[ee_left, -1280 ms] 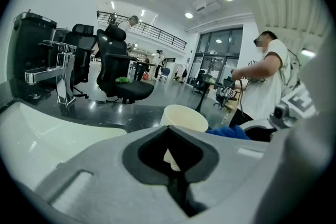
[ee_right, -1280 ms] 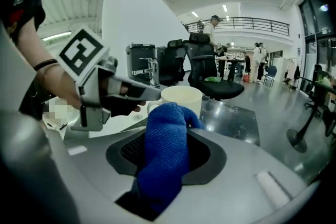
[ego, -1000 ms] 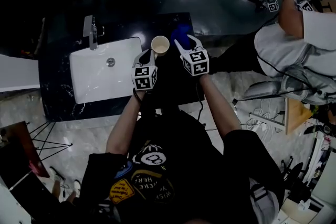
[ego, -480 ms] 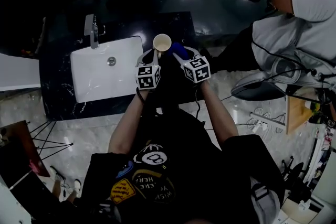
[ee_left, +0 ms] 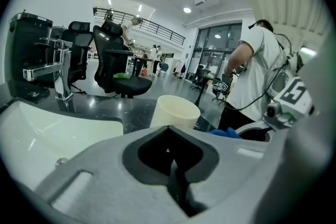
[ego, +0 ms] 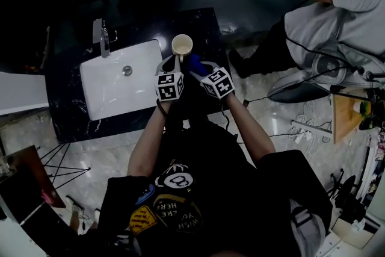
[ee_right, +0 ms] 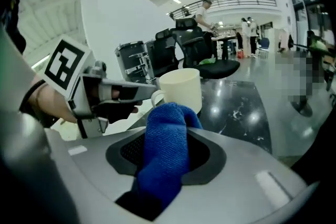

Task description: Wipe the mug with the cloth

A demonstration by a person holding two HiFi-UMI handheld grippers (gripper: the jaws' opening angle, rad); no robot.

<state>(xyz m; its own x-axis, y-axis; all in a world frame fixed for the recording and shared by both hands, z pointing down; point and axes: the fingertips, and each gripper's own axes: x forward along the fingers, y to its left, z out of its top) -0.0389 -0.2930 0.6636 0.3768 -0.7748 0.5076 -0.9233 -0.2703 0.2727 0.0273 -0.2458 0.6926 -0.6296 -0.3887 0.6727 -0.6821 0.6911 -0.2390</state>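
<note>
A cream mug (ego: 181,44) stands on the dark marble counter (ego: 207,24) just right of the sink. My left gripper (ego: 175,61) reaches to its handle from the near side; in the right gripper view its jaws (ee_right: 149,93) are shut on the handle of the mug (ee_right: 181,89). My right gripper (ego: 195,65) is shut on a blue cloth (ee_right: 165,152), which bulges up between its jaws. The cloth (ego: 193,62) sits close to the mug's right side; I cannot tell if it touches. From the left gripper view the mug (ee_left: 175,112) rises just past the jaws.
A white sink (ego: 117,78) with a chrome faucet (ego: 101,37) lies left of the mug. A black machine (ee_left: 26,55) stands behind the faucet. A person in a white shirt (ego: 325,21) stands at the right; office chairs (ee_left: 118,68) are beyond the counter.
My right gripper has carried the blue cloth leftward, from beside the mug to close against its right side. The left gripper stays at the mug's handle.
</note>
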